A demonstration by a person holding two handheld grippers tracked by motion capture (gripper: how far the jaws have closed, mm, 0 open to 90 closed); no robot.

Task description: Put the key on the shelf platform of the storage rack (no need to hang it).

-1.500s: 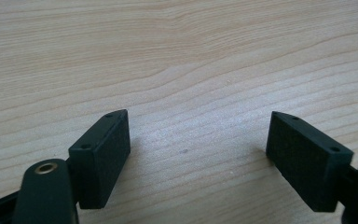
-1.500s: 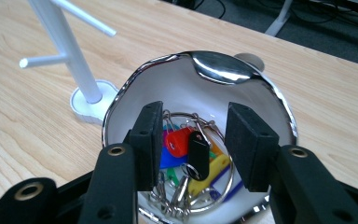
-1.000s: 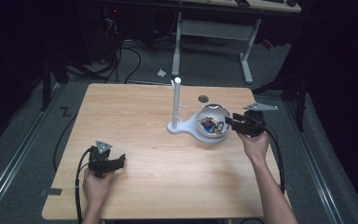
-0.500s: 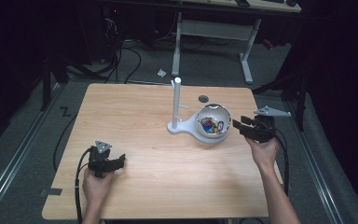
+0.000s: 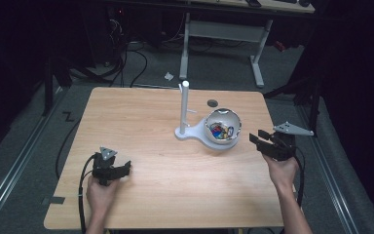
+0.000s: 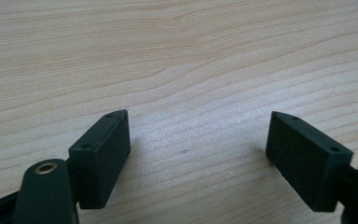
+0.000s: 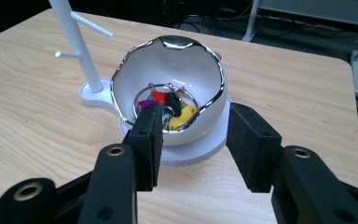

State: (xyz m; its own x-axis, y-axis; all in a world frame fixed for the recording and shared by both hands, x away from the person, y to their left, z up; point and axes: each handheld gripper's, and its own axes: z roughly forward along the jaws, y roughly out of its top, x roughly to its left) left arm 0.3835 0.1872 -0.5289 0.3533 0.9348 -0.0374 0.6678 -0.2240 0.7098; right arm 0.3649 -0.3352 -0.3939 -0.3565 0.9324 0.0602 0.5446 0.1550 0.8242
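One wooden table (image 5: 175,190) lies under everything I do, and on it stands one white stand (image 5: 184,109): a single upright post with two short pegs, rising from a flat base that also carries one bowl (image 5: 222,127). The bowl is white inside with a silvery, uneven rim, and it sits just right of the post in the high view.

I hold two grippers. My right gripper (image 5: 259,140) hovers over the table's right edge, near the bowl but apart from it, its jaws pointing at the bowl. They stand partway open with nothing between them; in the right gripper view the bowl (image 7: 168,91) shows beyond the gap. My left gripper (image 5: 124,168) rests low near the front left of the table, well apart from the stand, jaws spread wide over bare wood, gripping nothing.

Inside the bowl lies one bunch of keys (image 7: 168,106) on wire rings: I count a red, a black and a yellow key head, with bits of blue, green and purple beneath that I cannot count exactly.
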